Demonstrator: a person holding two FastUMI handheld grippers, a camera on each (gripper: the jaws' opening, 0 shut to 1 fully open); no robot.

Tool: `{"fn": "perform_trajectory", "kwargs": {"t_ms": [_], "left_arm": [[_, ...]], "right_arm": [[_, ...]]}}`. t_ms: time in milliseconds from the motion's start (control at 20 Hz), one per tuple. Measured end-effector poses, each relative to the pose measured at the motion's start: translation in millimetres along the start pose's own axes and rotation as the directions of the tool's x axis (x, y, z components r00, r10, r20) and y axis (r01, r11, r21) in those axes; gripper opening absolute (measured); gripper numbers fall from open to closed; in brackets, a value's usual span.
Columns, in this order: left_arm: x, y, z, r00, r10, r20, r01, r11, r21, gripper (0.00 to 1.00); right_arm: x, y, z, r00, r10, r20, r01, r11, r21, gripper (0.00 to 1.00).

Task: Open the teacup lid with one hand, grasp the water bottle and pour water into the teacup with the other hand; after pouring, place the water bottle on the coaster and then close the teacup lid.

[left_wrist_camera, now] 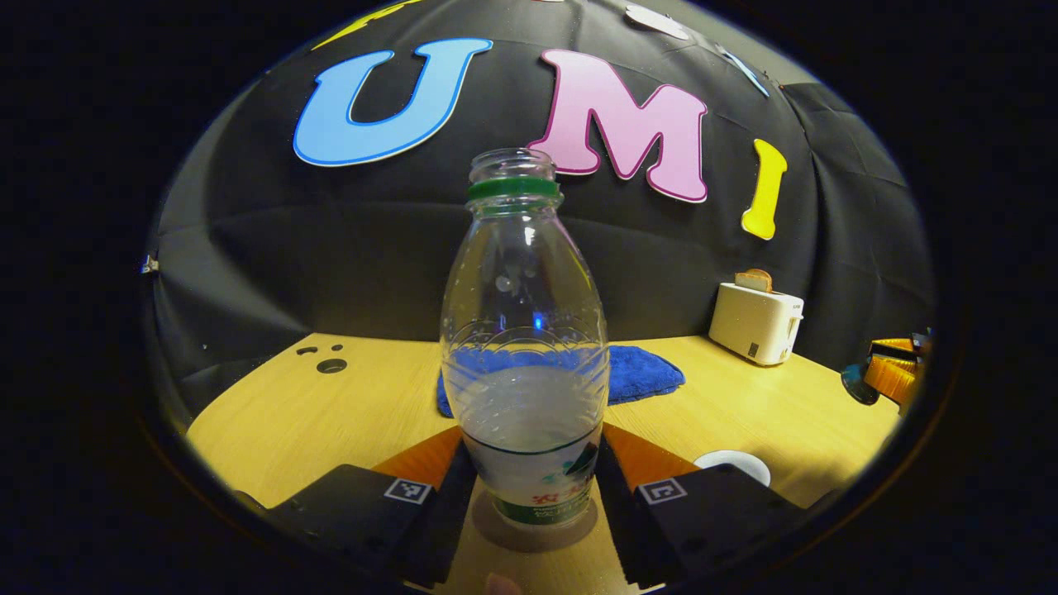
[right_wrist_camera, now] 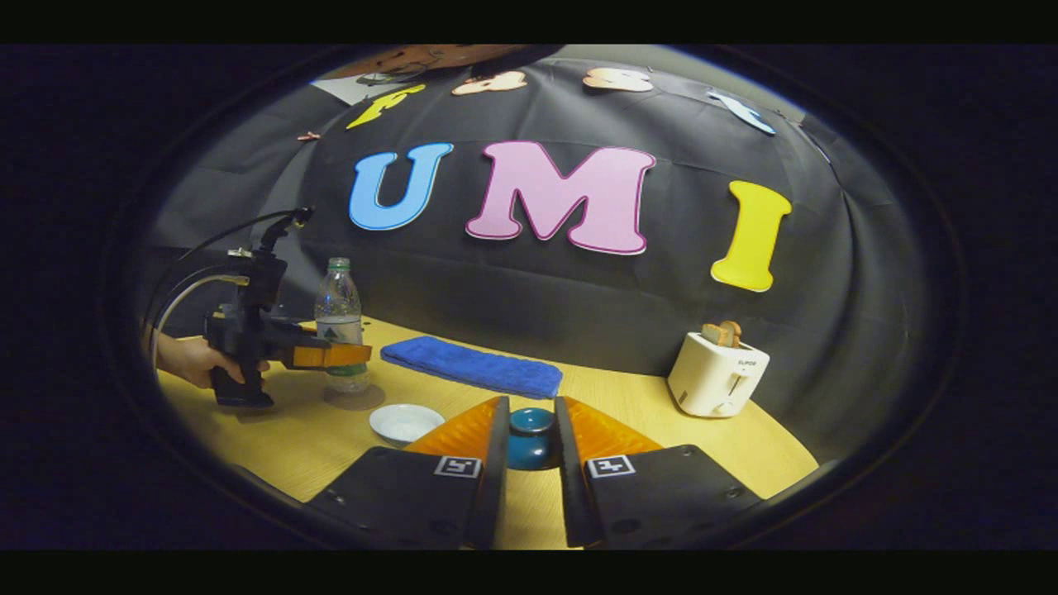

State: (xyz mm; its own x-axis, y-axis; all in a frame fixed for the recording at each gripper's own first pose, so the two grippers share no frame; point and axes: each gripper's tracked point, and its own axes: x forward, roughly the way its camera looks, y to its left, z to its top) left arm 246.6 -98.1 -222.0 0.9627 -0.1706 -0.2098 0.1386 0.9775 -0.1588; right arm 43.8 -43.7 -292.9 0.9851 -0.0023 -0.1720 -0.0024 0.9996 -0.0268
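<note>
Left gripper (left_wrist_camera: 533, 496) closed around upright, uncapped water bottle (left_wrist_camera: 525, 347), standing on round coaster (left_wrist_camera: 537, 529). Right gripper (right_wrist_camera: 529, 463) narrowed around teal lid (right_wrist_camera: 531, 421), seemingly gripping, cup beneath mostly hidden. White dish (right_wrist_camera: 405, 421) beside; blue cloth (right_wrist_camera: 471, 364) and toaster (right_wrist_camera: 717, 372) behind.

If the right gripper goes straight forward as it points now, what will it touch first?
Most likely the teal lid, which already sits between the right gripper's fingers. Behind it lies the blue cloth, though depth is hard to judge.
</note>
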Motion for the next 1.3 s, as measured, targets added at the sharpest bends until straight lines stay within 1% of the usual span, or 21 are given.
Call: {"fn": "perform_trajectory", "kwargs": {"t_ms": [200, 300, 450, 600, 650, 700, 850, 900, 950, 1000, 1050, 1100, 1150, 1250, 1300], "left_arm": [[8.6, 2.0, -5.9, 1.0, 0.02, -0.01, -0.02, 1.0, 0.012, 0.76], [9.6, 1.5, -7.8, 1.0, 0.014, -0.018, -0.014, 1.0, 0.019, 0.76], [9.9, 1.3, -12.7, 0.999, 0.015, -0.034, -0.014, 1.0, 0.027, 0.81], [7.2, 0.9, -12.1, 0.999, 0.014, -0.032, -0.014, 1.0, 0.008, 0.83], [5.6, -2.2, -14.6, 0.999, 0.008, -0.038, -0.007, 1.0, 0.004, 0.85], [4.3, -2.6, -17.1, 0.999, 0.006, -0.046, -0.006, 1.0, 0.005, 0.86], [-0.6, -7.1, -24.8, 0.998, -0.005, -0.064, 0.005, 1.0, 0.008, 0.88], [-3.5, -8.6, -27.7, 0.997, -0.008, -0.071, 0.009, 1.0, 0.011, 0.88], [-6.4, -10.1, -30.9, 0.997, -0.012, -0.077, 0.014, 1.0, 0.015, 0.88], [-9.8, -10.3, -32.3, 0.997, -0.014, -0.08, 0.016, 1.0, 0.018, 0.88], [-12.6, -10.7, -34.8, 0.996, -0.019, -0.086, 0.02, 1.0, 0.015, 0.92], [-16.2, -10.0, -36.3, 0.995, -0.018, -0.093, 0.019, 1.0, 0.011, 0.88], [-19.6, -9.2, -38.1, 0.995, -0.018, -0.096, 0.019, 1.0, 0.007, 0.88], [-28.8, -5.6, -42.1, 0.994, -0.015, -0.108, 0.015, 1.0, 0.0, 0.88], [-34.8, -3.0, -44.5, 0.993, -0.01, -0.116, 0.01, 1.0, 0.0, 0.88]], "right_arm": [[-1.5, 3.4, 1.1, 1.0, 0.006, 0.0, -0.006, 1.0, 0.002, 0.36], [-2.5, 5.3, 0.6, 1.0, 0.008, -0.001, -0.008, 1.0, 0.0, 0.36], [-2.1, 6.9, -0.7, 1.0, 0.011, -0.002, -0.011, 1.0, 0.005, 0.36], [-0.9, 12.2, -1.0, 1.0, 0.019, -0.003, -0.019, 1.0, 0.02, 0.36], [0.1, 14.4, -1.2, 1.0, 0.024, -0.002, -0.024, 0.999, 0.028, 0.32], [1.8, 18.0, -0.4, 1.0, 0.031, 0.0, -0.031, 0.999, 0.039, 0.32], [9.1, 36.1, -0.8, 0.998, 0.06, 0.002, -0.06, 0.996, 0.071, 0.31], [12.3, 43.9, -0.4, 0.997, 0.074, 0.003, -0.074, 0.994, 0.081, 0.36], [15.8, 51.5, -1.2, 0.996, 0.087, 0.006, -0.088, 0.992, 0.091, 0.27], [19.7, 60.0, -1.7, 0.995, 0.1, 0.006, -0.1, 0.99, 0.101, 0.32], [23.7, 68.1, -2.9, 0.993, 0.117, 0.007, -0.117, 0.987, 0.112, 0.32], [27.8, 75.7, -4.5, 0.991, 0.13, 0.006, -0.13, 0.984, 0.124, 0.36], [31.5, 82.6, -5.1, 0.99, 0.144, 0.006, -0.143, 0.98, 0.139, 0.32], [40.6, 93.9, -8.3, 0.987, 0.16, 0.004, -0.159, 0.974, 0.163, 0.32], [44.9, 97.8, -10.1, 0.986, 0.166, 0.002, -0.164, 0.972, 0.17, 0.27]]}}
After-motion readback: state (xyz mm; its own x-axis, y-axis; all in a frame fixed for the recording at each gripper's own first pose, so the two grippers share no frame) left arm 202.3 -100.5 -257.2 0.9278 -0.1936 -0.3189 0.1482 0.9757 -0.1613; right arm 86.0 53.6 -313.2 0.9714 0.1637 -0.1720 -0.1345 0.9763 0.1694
